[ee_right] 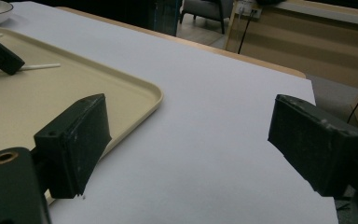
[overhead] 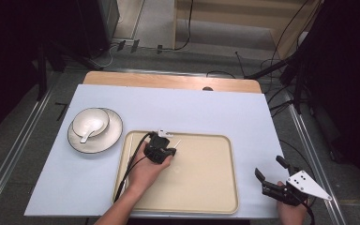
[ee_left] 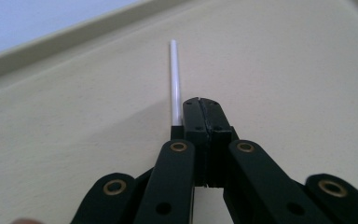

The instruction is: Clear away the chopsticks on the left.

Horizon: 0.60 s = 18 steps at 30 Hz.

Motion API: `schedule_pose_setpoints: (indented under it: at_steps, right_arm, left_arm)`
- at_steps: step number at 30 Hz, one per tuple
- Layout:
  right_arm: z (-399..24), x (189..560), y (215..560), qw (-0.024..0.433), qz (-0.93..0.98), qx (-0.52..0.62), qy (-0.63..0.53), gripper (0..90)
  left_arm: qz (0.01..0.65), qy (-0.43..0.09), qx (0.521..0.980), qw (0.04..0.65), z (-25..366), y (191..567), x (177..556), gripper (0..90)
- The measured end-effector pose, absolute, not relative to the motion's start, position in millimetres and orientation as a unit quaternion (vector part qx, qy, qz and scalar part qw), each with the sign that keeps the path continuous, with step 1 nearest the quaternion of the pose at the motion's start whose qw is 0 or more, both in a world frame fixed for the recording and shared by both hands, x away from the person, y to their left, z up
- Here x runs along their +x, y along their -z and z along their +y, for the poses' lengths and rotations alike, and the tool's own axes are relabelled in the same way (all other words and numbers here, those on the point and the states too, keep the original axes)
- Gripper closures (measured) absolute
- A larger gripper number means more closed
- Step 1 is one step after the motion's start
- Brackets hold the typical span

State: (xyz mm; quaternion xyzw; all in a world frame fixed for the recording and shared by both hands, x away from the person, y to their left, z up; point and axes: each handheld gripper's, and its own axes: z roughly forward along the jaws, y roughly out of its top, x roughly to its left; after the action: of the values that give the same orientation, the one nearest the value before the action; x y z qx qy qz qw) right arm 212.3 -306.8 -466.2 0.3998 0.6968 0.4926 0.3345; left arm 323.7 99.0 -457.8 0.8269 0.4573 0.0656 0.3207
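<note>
A thin white stick (ee_left: 174,79) lies on the beige tray (overhead: 201,187), near its far rim. My left gripper (ee_left: 200,105) is shut, tips down at the tray; the stick runs alongside and under its left jaw, not in the seam between the jaws. In the high view a hand holds this gripper (overhead: 172,151) over the tray's far left part, with the stick (overhead: 178,141) just past its tip. My right gripper (overhead: 268,166) stands open over the white table cover at the near right, nothing between its jaws. From the right gripper (ee_right: 191,126) view, the stick (ee_right: 42,66) lies flat beside the left gripper (ee_right: 10,67).
A white plate (overhead: 110,138) with a dark rim sits at the left of the tray, carrying a white bowl (overhead: 96,118) and a white spoon (overhead: 87,134). The white cover (overhead: 192,112) spans the table; a wooden edge (overhead: 168,80) runs along the far side.
</note>
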Motion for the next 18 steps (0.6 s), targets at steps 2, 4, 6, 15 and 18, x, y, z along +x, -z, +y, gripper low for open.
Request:
schedule_pose_setpoints:
  at_steps: [2, 4, 6, 15, 18]
  right_arm:
    - [-306, 212, 466, 0.335, 0.697, 0.400, -0.492, 13.0]
    - [-306, 212, 466, 0.336, 0.697, 0.399, -0.492, 13.0]
    - [-306, 212, 466, 0.334, 0.697, 0.400, -0.492, 13.0]
    - [-305, 213, 467, 0.336, 0.699, 0.398, -0.490, 13.0]
    - [-305, 212, 467, 0.336, 0.698, 0.398, -0.491, 13.0]
  left_arm:
    - [0.467, -0.070, 0.823, 0.317, 105, 457, 325, 90.0]
    - [0.475, -0.072, 0.818, 0.317, 111, 457, 327, 90.0]
    - [0.486, -0.073, 0.810, 0.320, 116, 457, 327, 90.0]
    - [0.510, -0.091, 0.797, 0.309, 137, 455, 330, 90.0]
    - [0.516, -0.094, 0.793, 0.309, 144, 455, 331, 90.0]
